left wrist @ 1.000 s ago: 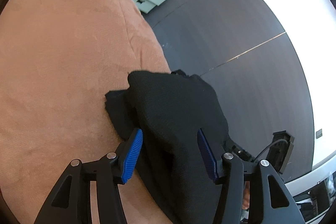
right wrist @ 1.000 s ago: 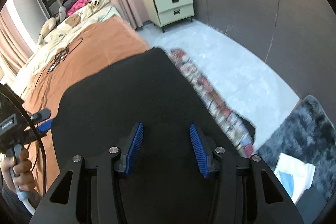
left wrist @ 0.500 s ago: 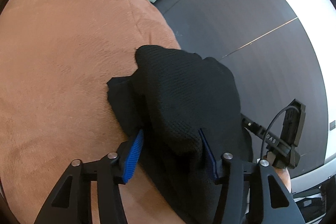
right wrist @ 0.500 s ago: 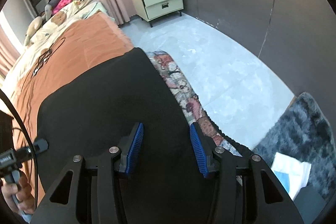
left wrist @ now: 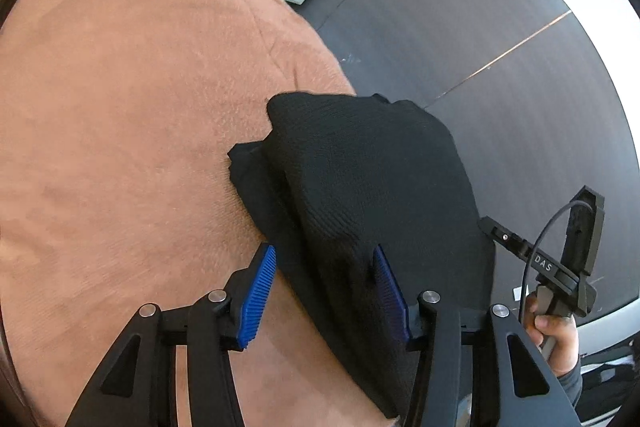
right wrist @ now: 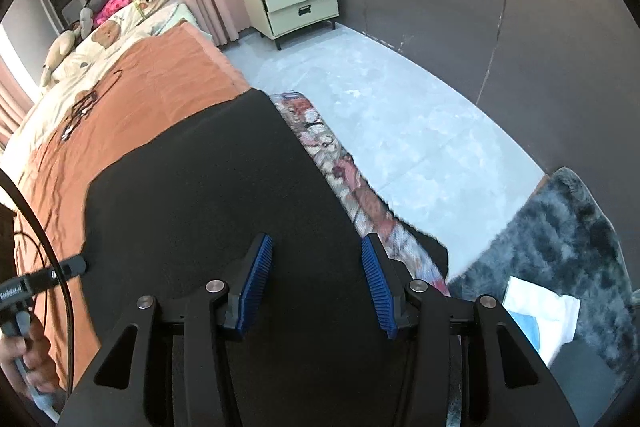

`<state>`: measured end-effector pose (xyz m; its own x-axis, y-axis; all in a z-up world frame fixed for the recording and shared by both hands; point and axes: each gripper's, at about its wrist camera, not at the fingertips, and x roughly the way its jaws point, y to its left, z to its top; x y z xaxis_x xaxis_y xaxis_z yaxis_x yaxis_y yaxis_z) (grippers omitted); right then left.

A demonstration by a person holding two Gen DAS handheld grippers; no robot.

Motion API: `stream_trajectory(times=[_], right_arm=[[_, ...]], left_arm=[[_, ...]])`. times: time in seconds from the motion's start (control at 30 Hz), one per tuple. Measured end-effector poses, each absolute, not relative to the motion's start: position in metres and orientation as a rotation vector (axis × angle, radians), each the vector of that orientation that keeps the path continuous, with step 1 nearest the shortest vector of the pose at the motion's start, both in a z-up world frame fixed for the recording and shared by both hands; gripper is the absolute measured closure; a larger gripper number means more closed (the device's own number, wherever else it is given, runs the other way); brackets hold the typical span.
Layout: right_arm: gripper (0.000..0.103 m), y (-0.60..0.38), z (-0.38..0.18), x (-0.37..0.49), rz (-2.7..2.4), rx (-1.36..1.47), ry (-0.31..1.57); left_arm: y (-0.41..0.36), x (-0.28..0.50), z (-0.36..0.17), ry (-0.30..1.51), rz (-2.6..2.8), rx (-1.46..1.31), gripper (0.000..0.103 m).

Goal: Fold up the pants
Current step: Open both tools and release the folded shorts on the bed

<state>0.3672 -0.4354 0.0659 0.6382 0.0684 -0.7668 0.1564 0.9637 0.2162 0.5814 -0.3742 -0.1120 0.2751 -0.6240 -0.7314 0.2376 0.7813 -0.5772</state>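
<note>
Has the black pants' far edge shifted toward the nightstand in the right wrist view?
Cannot tell: the black pants hardly shift against the nightstand; the whole view moved.

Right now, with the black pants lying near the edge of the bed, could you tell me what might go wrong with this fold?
1. The black knit pants lie at the edge of the orange-brown bed cover; a pull could drag them to the pale floor.
2. Both the left gripper and the right gripper stand open around the cloth, so the raised layer may slump.
3. The lower layer pokes out, so the edges may end up uneven.
</note>
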Motion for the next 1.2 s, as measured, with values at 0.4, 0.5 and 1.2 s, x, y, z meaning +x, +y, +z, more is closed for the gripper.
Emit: stream_trajectory(times=[0.4, 0.5, 1.2], right_arm=[[0.019, -0.397, 0.133, 0.286, -0.017, 0.259, 0.808], [0.012, -0.391, 0.153, 0.264, -0.033, 0.242, 0.793], [0.0, -0.346, 0.197, 0.114, -0.018, 0.244, 0.662]], left_arm=[[-0.353, 0.543, -0.025, 1.046, -0.605, -0.351, 0.014], [-0.341, 0.52, 0.007, 0.997, -0.622, -0.344, 0.0], [-0.272, 0.389, 0.102, 0.878, -0.589, -0.218, 0.0]])
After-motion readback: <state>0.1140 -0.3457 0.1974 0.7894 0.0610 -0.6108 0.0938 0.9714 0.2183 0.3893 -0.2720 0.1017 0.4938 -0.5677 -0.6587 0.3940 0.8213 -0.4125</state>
